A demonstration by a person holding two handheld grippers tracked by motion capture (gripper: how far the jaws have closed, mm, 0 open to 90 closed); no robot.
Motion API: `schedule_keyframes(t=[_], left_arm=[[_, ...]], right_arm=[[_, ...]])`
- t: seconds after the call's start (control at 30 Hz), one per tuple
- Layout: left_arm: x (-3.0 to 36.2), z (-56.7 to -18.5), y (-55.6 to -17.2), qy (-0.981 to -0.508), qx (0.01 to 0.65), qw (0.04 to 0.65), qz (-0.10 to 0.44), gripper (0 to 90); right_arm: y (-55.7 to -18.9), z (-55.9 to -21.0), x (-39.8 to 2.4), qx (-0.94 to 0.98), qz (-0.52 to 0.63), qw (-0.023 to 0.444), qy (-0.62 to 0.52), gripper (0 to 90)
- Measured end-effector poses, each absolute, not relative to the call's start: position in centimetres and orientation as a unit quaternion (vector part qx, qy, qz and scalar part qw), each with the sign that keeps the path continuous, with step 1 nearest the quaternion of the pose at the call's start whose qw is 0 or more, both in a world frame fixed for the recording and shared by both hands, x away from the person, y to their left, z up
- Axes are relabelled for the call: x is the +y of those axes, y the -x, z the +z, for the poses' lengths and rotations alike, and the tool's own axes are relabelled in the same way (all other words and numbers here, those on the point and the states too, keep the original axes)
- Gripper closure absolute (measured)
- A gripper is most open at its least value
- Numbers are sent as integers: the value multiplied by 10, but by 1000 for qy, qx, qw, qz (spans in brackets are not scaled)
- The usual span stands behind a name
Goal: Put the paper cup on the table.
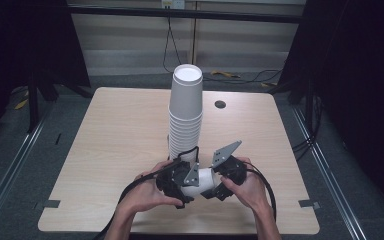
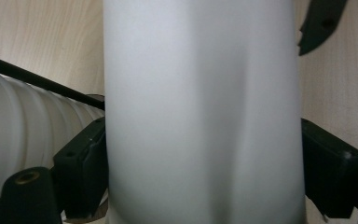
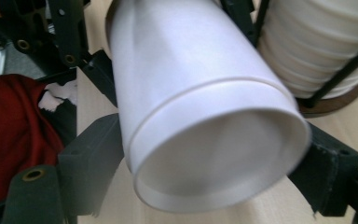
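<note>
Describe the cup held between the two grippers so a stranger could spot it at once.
On the pale wooden table, find the tall stack of white paper cups. Just in front of it, a single white paper cup lies sideways, clamped by the left gripper and right gripper, unlike the upright stacked ones.

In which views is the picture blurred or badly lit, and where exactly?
High view: sharp, the table evenly lit, the surroundings very dark. Left gripper view: the held cup is too near, a soft white surface with faint shading. Right gripper view: the cup's end is slightly blurred, the stack of cups behind it out of focus.
</note>
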State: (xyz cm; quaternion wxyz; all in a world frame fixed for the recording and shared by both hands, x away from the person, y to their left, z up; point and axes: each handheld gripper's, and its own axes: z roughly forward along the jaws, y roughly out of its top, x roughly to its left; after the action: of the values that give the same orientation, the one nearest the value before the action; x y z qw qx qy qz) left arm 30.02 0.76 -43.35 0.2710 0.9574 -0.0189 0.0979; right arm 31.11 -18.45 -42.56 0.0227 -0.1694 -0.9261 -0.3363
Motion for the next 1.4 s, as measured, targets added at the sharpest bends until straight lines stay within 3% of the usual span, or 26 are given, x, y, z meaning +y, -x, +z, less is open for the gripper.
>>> schedule_keyframes(t=[0.37, 0.43, 0.53, 0.6, 0.7, 0.77, 0.8, 1.0, 1.03, 1.13, 1.4], left_arm=[[5, -434, -299, -963, -43, 245, 105, 153], [3, -437, -297, -959, -27, 266, 99, 154], [3, -433, -299, -964, -55, 240, 105, 153], [2, -438, -294, -957, -22, 271, 97, 153], [4, -438, -295, -956, -24, 277, 98, 153], [6, -433, -299, -960, -57, 253, 108, 152], [7, -435, -297, -955, -37, 278, 100, 149], [10, -434, -298, -949, -48, 293, 106, 134], [10, -438, -295, -941, -14, 326, 94, 132], [15, -431, -301, -946, -57, 303, 101, 132], [22, -434, -301, -933, -31, 349, 86, 137]], right_arm=[[-316, -428, -178, -931, -325, 42, 160, 185], [-317, -429, -177, -930, -326, 50, 161, 182], [-317, -429, -175, -930, -326, 54, 157, 182], [-318, -429, -174, -931, -325, 56, 157, 186], [-318, -429, -174, -929, -328, 58, 159, 193], [-318, -427, -175, -929, -328, 58, 160, 197], [-318, -427, -176, -929, -330, 58, 158, 200], [-318, -424, -178, -926, -340, 55, 155, 209], [-317, -424, -179, -926, -341, 53, 155, 210], [-317, -424, -179, -926, -340, 54, 156, 212], [-316, -425, -179, -922, -351, 56, 156, 212]])
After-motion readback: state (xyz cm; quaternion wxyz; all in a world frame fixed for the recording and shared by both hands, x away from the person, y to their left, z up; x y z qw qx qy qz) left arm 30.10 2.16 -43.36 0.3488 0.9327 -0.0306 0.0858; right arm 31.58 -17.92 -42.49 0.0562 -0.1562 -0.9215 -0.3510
